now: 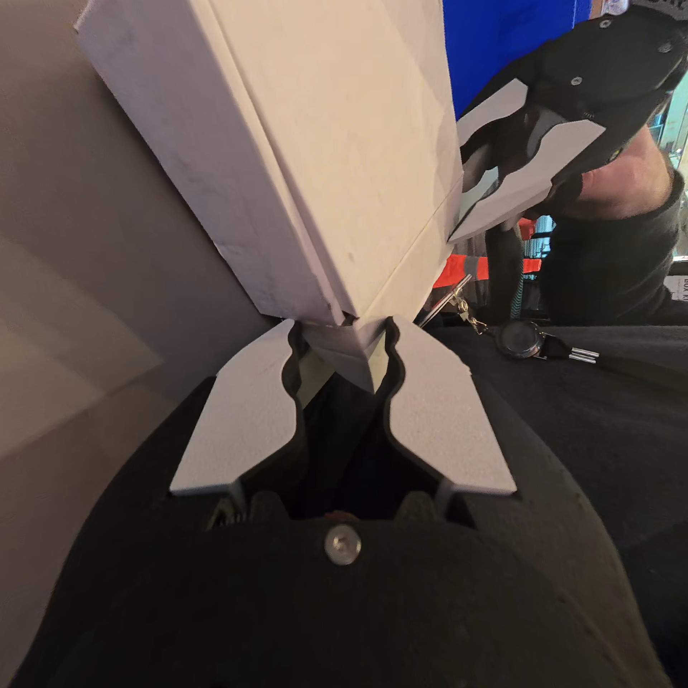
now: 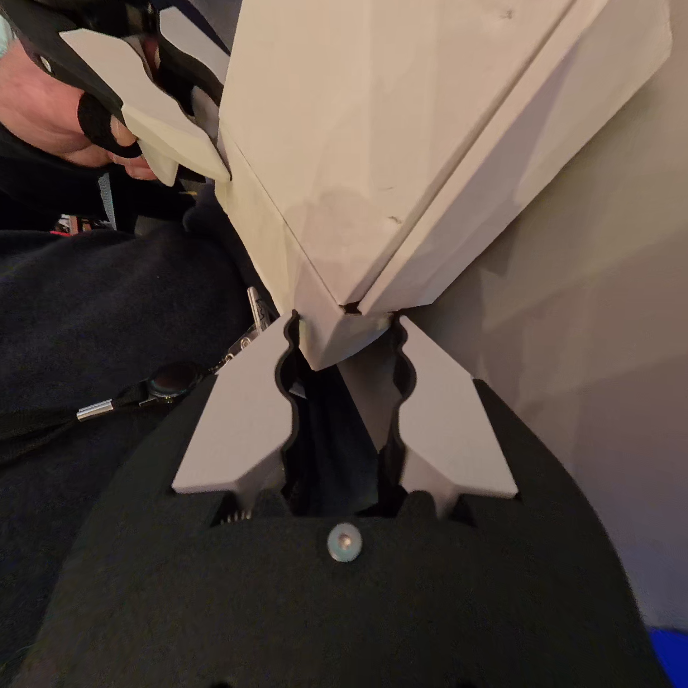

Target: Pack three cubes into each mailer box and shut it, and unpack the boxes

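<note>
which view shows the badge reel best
The left wrist view: the badge reel lies whole and unobstructed on the dark cloth, right of the box. In the right wrist view the reel is dimmer and partly hidden behind the right gripper.

Left hand-held gripper (image 1: 342, 335) and right hand-held gripper (image 2: 346, 331) each clamp a corner between both fingers.

Partly cut-off print on a white box edge (image 1: 680, 294) at far right, white mailer box (image 1: 298, 149) unprinted
</note>
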Action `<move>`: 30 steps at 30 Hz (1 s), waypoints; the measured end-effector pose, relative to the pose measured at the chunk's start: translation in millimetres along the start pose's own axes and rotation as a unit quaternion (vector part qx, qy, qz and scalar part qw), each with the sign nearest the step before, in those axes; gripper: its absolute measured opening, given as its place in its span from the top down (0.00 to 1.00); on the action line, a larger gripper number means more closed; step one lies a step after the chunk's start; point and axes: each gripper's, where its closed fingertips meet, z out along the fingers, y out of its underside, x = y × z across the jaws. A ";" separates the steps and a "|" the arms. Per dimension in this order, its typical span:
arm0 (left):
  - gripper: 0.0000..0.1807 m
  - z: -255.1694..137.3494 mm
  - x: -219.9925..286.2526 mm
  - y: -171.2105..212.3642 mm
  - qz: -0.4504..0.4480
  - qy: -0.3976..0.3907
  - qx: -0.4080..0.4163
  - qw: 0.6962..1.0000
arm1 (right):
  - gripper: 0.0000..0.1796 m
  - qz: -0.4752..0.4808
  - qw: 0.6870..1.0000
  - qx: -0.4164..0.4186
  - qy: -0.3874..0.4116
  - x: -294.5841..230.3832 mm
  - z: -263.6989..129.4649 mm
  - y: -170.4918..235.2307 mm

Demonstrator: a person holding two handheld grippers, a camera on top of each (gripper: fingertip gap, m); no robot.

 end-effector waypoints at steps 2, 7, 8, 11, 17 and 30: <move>0.76 0.7 0.1 -0.2 0.005 -0.002 0.001 1.000 | 0.73 -0.005 1.000 -0.005 0.015 3.2 1.1 3.5; 0.76 1.8 0.1 -0.1 0.018 -0.012 0.007 1.000 | 0.74 -0.017 1.000 -0.004 0.012 1.2 2.0 7.9; 0.76 1.5 0.0 -0.6 0.018 -0.012 0.009 1.000 | 0.73 -0.018 1.000 -0.004 0.016 3.0 1.8 8.5; 0.76 3.2 0.6 -0.5 0.031 -0.020 0.006 0.999 | 0.75 -0.030 0.999 -0.011 0.012 2.1 2.6 10.4; 0.77 3.5 0.8 -5.1 0.010 -0.014 0.003 1.000 | 0.75 0.004 1.000 -0.007 -0.022 2.2 2.5 5.9; 0.77 4.1 -0.1 -9.2 0.006 0.000 0.008 1.000 | 0.74 0.018 0.999 0.012 -0.026 4.7 2.2 0.2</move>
